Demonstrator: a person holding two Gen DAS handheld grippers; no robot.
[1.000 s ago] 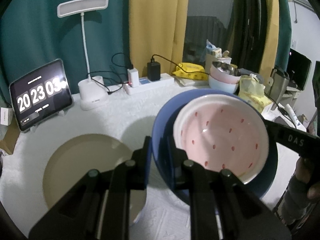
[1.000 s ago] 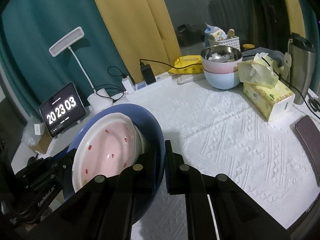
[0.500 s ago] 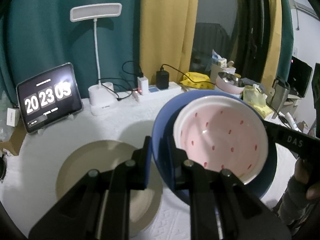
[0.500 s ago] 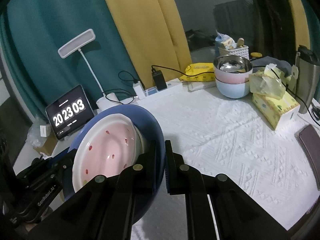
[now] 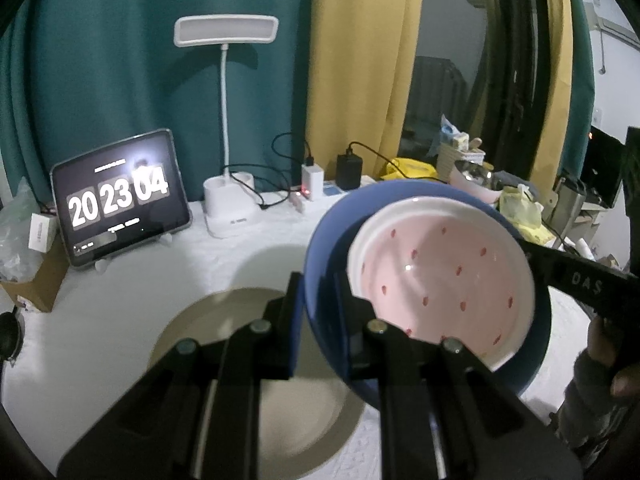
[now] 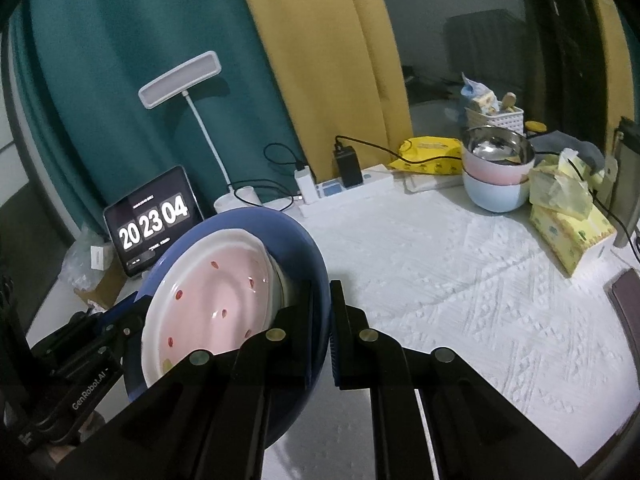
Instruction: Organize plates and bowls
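Left wrist view: the left tongs [image 5: 318,312] fill the lower centre, their jaws clamped on the near rim of a blue bowl [image 5: 326,240] that is held tilted above the worktop [image 5: 120,300]. A pink bowl with red spots [image 5: 440,280] lies nested inside the blue one. At the right edge the right tongs [image 5: 536,256] meet the opposite rim, with a gloved hand [image 5: 600,380] below them. A beige plate [image 5: 248,380] lies flat on the white cloth at lower centre, partly hidden by the tongs. At middle left a tablet clock [image 5: 120,200] leans upright; a white desk lamp [image 5: 228,120] stands at upper centre, with a power strip [image 5: 320,194] to its right. Teal and yellow curtains fill the background.

Right wrist view: the right tongs [image 6: 330,320] occupy the lower centre, jaws clamped on the blue bowl's [image 6: 300,248] rim, with the pink bowl [image 6: 212,300] inside it at lower left. The left tongs [image 6: 132,320] grip the far rim at the left edge. At upper right, well apart from the held bowls, a steel-lined pink bowl sits stacked in a pale blue bowl [image 6: 496,172]; a yellow tissue box [image 6: 572,232] stands just to the right of the stack, and a white basket [image 6: 494,118] stands behind it.
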